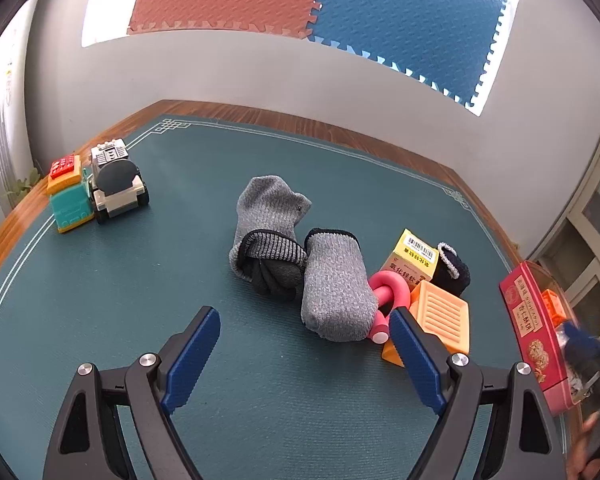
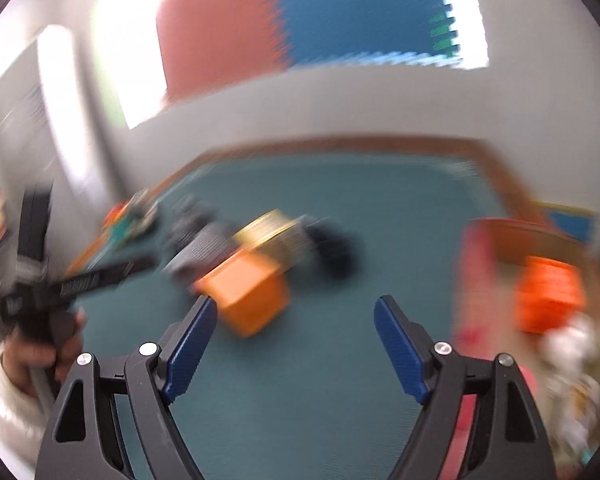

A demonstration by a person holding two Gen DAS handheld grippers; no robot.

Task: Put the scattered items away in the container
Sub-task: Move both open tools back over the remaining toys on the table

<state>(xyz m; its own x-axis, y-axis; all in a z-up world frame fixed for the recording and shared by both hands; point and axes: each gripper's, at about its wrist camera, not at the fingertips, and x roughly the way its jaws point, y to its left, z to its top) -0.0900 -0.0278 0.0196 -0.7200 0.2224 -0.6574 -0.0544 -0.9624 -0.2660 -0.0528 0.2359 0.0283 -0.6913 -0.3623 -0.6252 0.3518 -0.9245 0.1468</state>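
The left gripper (image 1: 304, 354) has its ribbed blue fingers (image 1: 192, 354) spread wide with nothing between them, hanging over the woven teal mat (image 1: 140, 300) that covers the tabletop. Just beyond their tips lies a knit grey sock (image 1: 334, 288), with a second grey sock (image 1: 268, 232) folded beside it. Touching the near sock is a smooth pink ring (image 1: 388, 292), then a ridged orange block (image 1: 444, 316), a yellow carton (image 1: 414, 258) and a dark rolled cuff (image 1: 454, 270). The red box (image 1: 534, 328), the container, stands at the mat's right edge. A block truck (image 1: 114, 182) sits near the far left corner. The right gripper (image 2: 294, 346) is likewise wide apart and empty; its view is blurred, with the orange block just past its left finger.
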